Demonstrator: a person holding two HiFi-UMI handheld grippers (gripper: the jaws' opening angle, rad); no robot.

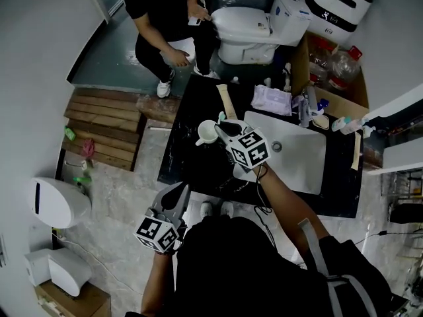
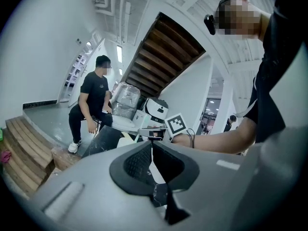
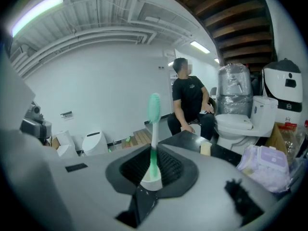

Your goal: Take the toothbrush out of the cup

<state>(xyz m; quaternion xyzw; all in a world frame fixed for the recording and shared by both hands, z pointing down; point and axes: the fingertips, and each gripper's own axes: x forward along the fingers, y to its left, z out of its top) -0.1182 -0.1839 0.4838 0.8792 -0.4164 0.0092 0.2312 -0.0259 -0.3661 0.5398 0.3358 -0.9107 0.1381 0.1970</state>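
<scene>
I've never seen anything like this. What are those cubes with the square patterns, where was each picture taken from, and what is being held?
There is no robot here. A person holds a two-jaw tool in each hand, and the patterned cubes are parts of those tools. The head view looks down from a camera on the person's head. The other two views come from cameras riding on each tool, looking along its jaws. The right tool grips a green-and-white toothbrush upright, next to a white cup on a black counter with a white sink. The left tool is held low by the person's side, jaws together and empty. Another person sits beyond the counter.
</scene>
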